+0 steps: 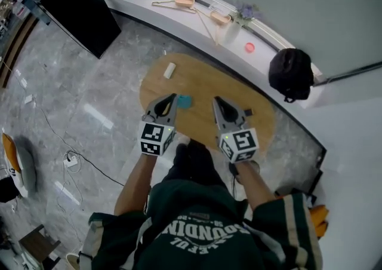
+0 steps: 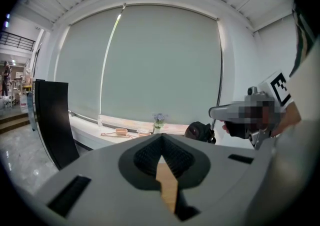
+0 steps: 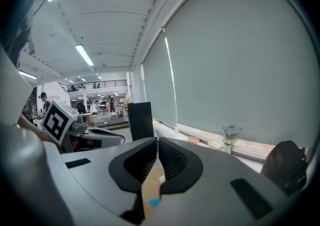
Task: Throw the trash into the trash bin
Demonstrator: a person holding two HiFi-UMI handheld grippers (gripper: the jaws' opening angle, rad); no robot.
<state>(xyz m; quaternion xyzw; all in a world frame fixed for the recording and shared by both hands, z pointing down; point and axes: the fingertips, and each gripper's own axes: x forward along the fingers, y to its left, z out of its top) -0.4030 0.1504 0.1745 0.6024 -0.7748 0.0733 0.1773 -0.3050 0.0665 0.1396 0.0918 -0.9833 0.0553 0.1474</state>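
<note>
An oval wooden table (image 1: 203, 83) stands in front of me. On it lie a white crumpled roll (image 1: 169, 70) at the far left, a small blue scrap (image 1: 184, 101) near the middle and a small dark scrap (image 1: 248, 112) at the right. My left gripper (image 1: 173, 97) hovers with its tip just left of the blue scrap, jaws together and empty. My right gripper (image 1: 216, 100) hangs over the table's middle, also shut and empty. In the left gripper view the left gripper (image 2: 161, 137) shows only table below its jaws. The blue scrap (image 3: 153, 202) shows below the right gripper (image 3: 156, 142). No trash bin is in view.
A black panel (image 1: 80, 6) stands on the floor at the far left. The white window ledge (image 1: 149, 6) carries pink dishes (image 1: 185, 1), a flower vase (image 1: 245, 12) and a black bag (image 1: 290, 73). A cable with a power strip (image 1: 71, 161) lies on the marble floor.
</note>
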